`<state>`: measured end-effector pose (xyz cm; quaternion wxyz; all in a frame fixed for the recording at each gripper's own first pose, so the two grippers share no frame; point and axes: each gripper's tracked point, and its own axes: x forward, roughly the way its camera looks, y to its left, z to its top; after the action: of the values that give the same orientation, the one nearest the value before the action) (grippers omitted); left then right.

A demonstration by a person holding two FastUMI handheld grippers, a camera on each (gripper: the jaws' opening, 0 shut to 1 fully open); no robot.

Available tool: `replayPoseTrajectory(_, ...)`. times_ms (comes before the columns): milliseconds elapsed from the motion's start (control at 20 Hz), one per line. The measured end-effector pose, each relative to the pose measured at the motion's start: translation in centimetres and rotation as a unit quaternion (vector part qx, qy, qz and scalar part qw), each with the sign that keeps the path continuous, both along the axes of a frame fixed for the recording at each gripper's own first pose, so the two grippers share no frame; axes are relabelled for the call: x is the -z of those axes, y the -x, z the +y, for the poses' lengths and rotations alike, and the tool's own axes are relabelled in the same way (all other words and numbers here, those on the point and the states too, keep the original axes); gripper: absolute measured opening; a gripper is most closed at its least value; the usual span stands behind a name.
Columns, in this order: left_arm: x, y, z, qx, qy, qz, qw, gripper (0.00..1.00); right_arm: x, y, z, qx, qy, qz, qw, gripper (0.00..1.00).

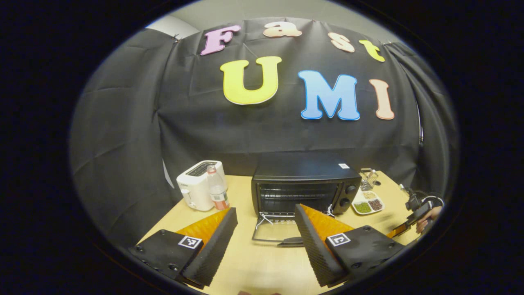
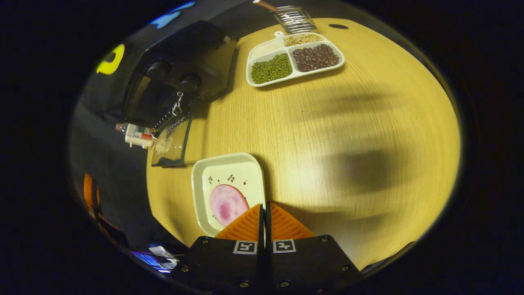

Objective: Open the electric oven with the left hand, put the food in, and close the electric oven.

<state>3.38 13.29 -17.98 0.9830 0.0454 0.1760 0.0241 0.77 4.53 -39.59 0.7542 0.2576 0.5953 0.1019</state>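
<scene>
The black electric oven (image 1: 305,184) stands at the back of the wooden table, its glass door (image 1: 274,233) folded down flat in front with the handle nearest me. My left gripper (image 1: 266,241) hovers open in front of that door, fingers wide apart, nothing between them. Off to the right, a hand holds my right gripper (image 1: 409,223). In the right gripper view, my right gripper (image 2: 264,209) is shut on the rim of a white square plate (image 2: 223,172) that carries a round pink slice of food (image 2: 227,203). The oven (image 2: 180,69) and its lowered door (image 2: 172,141) lie to the upper left.
A white toaster (image 1: 198,184) and a small bottle (image 1: 218,190) stand left of the oven. A divided white tray of beans (image 2: 294,57) and a wire holder (image 2: 294,18) sit to the oven's right. Bare tabletop (image 2: 348,143) spreads beyond the plate.
</scene>
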Motion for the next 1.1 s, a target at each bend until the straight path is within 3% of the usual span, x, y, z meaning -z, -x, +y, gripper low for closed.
replayPoseTrajectory(100,0.2,0.0,0.1,-0.002,0.001,0.003,1.000,0.99,-1.0,0.6,-0.6,0.028,-0.043,0.004,0.999,0.00)
replayPoseTrajectory(300,0.7,-0.4,-0.2,-0.002,0.008,0.007,1.000,0.96,-1.8,0.8,-0.8,0.074,-0.116,0.005,0.991,0.00)
replayPoseTrajectory(550,-0.6,-1.0,-0.4,0.003,0.008,-0.007,1.000,0.99,-4.0,1.9,-1.2,0.144,-0.137,0.000,0.980,0.00)
replayPoseTrajectory(850,-2.8,-0.7,1.3,-0.012,0.020,-0.037,0.999,1.00,-9.4,0.5,4.6,0.224,-0.158,-0.051,0.960,0.00)
replayPoseTrajectory(1100,-3.4,0.2,4.4,-0.012,0.019,-0.043,0.999,0.99,-11.0,-3.8,10.8,0.299,-0.162,-0.081,0.937,0.00)
